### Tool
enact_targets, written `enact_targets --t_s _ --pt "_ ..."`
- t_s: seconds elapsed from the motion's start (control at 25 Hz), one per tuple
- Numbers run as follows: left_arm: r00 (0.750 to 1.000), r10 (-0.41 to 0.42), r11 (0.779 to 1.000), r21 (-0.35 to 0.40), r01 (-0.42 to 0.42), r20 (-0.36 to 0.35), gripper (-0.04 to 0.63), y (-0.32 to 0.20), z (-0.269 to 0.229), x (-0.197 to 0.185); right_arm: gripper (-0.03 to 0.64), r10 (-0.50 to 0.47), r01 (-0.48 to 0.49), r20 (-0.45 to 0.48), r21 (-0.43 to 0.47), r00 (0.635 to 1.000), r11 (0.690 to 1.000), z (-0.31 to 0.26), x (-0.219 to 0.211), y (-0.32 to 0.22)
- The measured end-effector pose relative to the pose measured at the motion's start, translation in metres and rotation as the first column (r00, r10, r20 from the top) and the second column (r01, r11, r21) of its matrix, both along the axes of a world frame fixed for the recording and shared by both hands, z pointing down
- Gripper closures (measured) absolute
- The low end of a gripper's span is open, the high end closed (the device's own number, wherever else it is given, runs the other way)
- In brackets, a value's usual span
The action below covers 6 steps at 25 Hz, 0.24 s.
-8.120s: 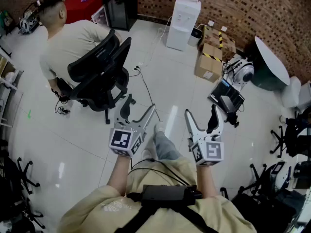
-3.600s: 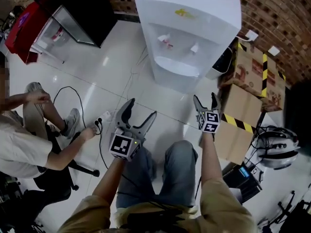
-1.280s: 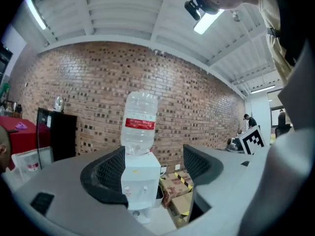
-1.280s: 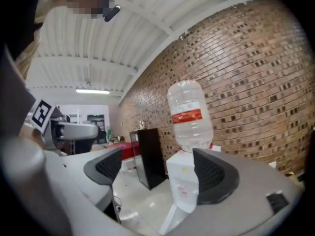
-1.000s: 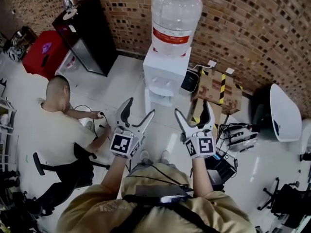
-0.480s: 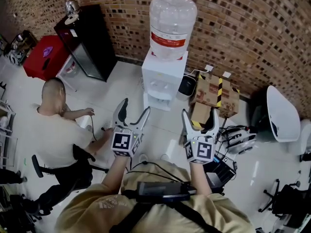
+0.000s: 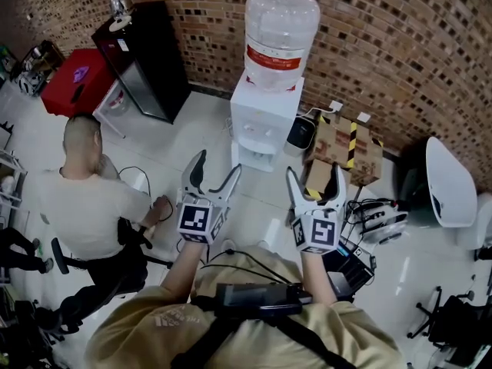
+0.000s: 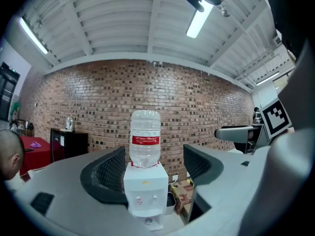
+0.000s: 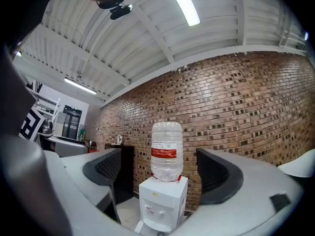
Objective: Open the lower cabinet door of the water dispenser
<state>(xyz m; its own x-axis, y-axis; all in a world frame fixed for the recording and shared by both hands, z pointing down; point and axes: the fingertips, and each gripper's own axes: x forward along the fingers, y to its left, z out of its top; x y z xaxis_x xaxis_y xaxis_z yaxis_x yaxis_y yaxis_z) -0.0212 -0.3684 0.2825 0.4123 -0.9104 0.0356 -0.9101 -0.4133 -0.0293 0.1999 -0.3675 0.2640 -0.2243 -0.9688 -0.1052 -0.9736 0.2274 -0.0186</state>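
The white water dispenser stands against the brick wall with a clear bottle on top. Its lower front is seen steeply from above, and the cabinet door cannot be made out. My left gripper is held open in the air well short of the dispenser, a little to its left. My right gripper is also open, to the right. Both gripper views frame the dispenser far off between the open jaws of the left gripper and the right gripper, which hold nothing.
A person sits on a chair at the left with cables on the floor beside them. A black cabinet and a red box stand at the back left. Cardboard boxes and equipment lie to the right of the dispenser.
My right gripper has drifted slightly to the right and its jaws stand a touch narrower. The left gripper has hardly moved. The seated person has shifted.
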Motion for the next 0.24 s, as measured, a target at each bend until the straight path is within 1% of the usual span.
enact_targets --t_s 0.24 --pt "1.0 -0.006 1.0 0.005 0.006 0.002 0.245 -0.002 -0.0054 -0.0061 0.12 -0.022 0.022 -0.013 0.005 1.0 1.0 -0.006 -0.0126 -0.0001"
